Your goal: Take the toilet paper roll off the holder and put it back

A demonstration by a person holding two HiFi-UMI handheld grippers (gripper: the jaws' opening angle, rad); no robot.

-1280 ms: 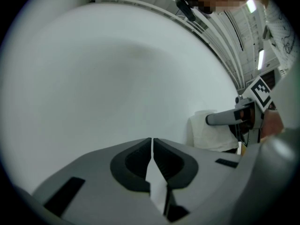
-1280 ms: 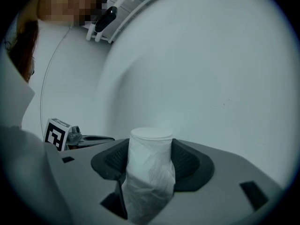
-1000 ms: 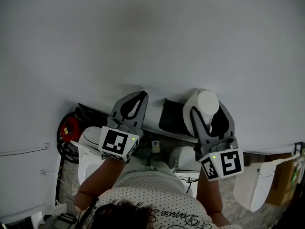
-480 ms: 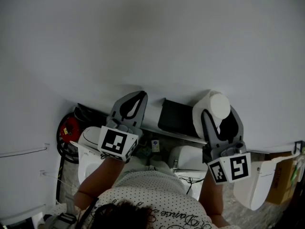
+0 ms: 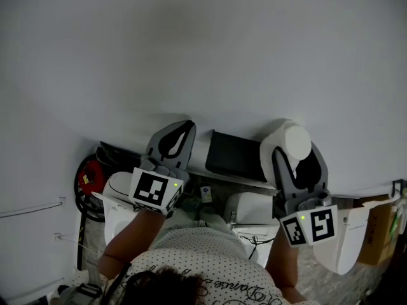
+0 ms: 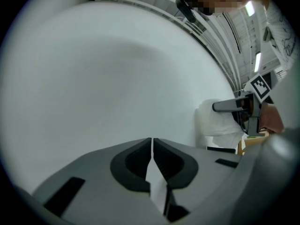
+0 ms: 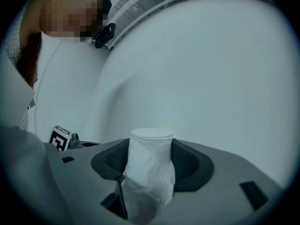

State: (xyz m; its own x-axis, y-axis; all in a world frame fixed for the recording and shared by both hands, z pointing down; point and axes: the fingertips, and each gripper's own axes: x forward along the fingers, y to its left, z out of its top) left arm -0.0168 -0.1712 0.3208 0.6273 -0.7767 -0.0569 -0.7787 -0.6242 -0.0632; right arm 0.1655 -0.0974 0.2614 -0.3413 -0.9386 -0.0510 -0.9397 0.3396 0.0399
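Largest of all, a bare pale wall [image 5: 203, 43], spreading from 9 o'clock through 12 to 3 o'clock of the head view. Beneath it, just below centre toward 6 o'clock, the black holder [image 5: 234, 155], mounted on the wall and showing its whole dark face. At 9 o'clock of the holder, the left gripper [image 5: 181, 132], pointed level at the wall, jaws pressed together on nothing, idle. At 3 o'clock of the holder, the right gripper [image 5: 294, 154], clamped from both sides on the toilet paper roll [image 5: 289, 138]. Confirmed in the right gripper view: soft white sides pinched between the dark pads, flat end toward the wall. Changed over the last second: roll and right gripper carried steadily toward 3 o'clock, from overlapping the holder's right end to standing just beside it, uncovering more of the black face. Gap or contact between roll and holder not discernible. Grip unaltered throughout, left gripper hardly shifted. Judged from that: first half of the task as good as done, with the roll off the holder and borne wholly by the right gripper. Still to come, probably: reversing toward 9 o'clock, lining the roll up with the holder, sliding it back on, then letting go.
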